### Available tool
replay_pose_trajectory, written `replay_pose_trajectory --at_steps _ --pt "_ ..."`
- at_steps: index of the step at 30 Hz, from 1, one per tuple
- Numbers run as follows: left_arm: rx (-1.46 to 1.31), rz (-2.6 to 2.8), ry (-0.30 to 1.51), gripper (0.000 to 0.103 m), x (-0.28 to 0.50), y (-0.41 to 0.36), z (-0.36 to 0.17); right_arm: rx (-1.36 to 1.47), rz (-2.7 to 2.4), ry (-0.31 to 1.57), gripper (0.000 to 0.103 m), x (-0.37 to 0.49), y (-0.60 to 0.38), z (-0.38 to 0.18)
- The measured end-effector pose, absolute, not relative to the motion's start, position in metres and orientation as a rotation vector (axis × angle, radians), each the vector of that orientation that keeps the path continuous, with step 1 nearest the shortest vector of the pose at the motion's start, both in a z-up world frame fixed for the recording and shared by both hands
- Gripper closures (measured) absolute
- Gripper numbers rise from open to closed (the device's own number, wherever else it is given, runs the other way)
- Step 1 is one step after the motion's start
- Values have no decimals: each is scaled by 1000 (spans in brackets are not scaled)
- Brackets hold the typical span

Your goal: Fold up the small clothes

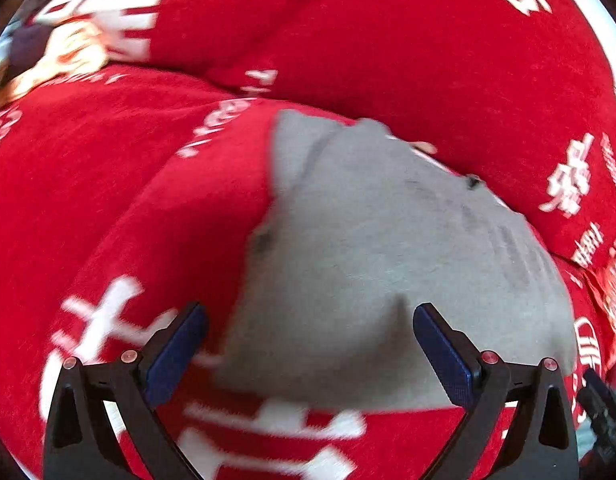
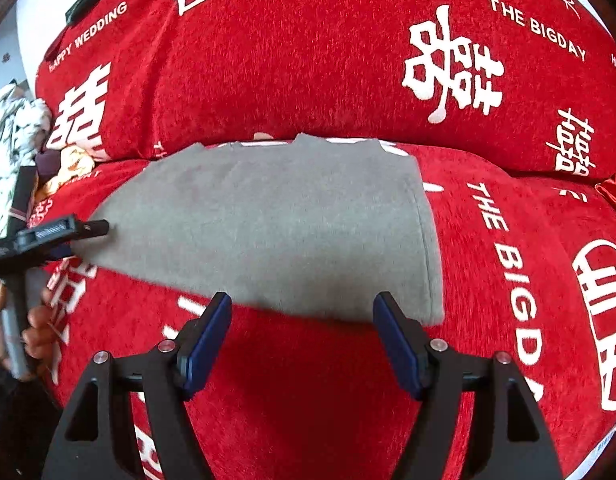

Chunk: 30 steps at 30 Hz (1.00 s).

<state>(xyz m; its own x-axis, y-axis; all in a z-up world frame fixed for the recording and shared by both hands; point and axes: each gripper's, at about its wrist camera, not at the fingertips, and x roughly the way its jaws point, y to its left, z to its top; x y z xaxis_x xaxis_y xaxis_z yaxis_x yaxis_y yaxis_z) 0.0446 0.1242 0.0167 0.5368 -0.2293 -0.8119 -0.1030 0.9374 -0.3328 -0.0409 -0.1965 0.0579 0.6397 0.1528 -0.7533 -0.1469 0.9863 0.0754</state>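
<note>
A grey garment (image 2: 276, 224) lies folded flat on the red sofa seat (image 2: 308, 380); it also shows in the left wrist view (image 1: 388, 264), blurred. My left gripper (image 1: 308, 344) is open, its blue pads over the garment's near left edge, holding nothing. It appears at the left of the right wrist view (image 2: 60, 232), beside the garment's left corner. My right gripper (image 2: 304, 336) is open and empty, just in front of the garment's near edge.
The sofa back cushions (image 2: 308, 60) are red with white lettering and rise right behind the garment. A pile of other clothes (image 2: 12, 136) lies at the far left end. A white wall (image 2: 36, 8) shows beyond.
</note>
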Motion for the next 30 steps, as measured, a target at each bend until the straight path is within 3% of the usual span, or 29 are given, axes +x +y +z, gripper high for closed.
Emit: replay_pose_trajectory --at_steps 6,7,8,10,13,22,27,30 --pt "-399 -174 983 3 50 119 21 -36 229 891 27 15 -151 77" --pt "-414 -174 965 18 49 123 23 -34 252 903 27 27 -141 80" --pt "-424 -177 957 40 48 125 23 -25 285 928 27 44 -129 82" --pt "-431 -161 961 52 48 127 22 -6 332 985 27 75 -108 82" --pt "-376 -108 952 59 46 119 25 24 396 1098 27 126 -71 75" --pt "-217 -17 909 59 41 93 35 -67 464 1395 27 222 59 24" --pt "-163 -2 898 59 39 86 37 -273 455 1482 27 232 119 0" --pt "-159 4 904 59 40 87 36 -458 413 1494 22 225 148 -14"
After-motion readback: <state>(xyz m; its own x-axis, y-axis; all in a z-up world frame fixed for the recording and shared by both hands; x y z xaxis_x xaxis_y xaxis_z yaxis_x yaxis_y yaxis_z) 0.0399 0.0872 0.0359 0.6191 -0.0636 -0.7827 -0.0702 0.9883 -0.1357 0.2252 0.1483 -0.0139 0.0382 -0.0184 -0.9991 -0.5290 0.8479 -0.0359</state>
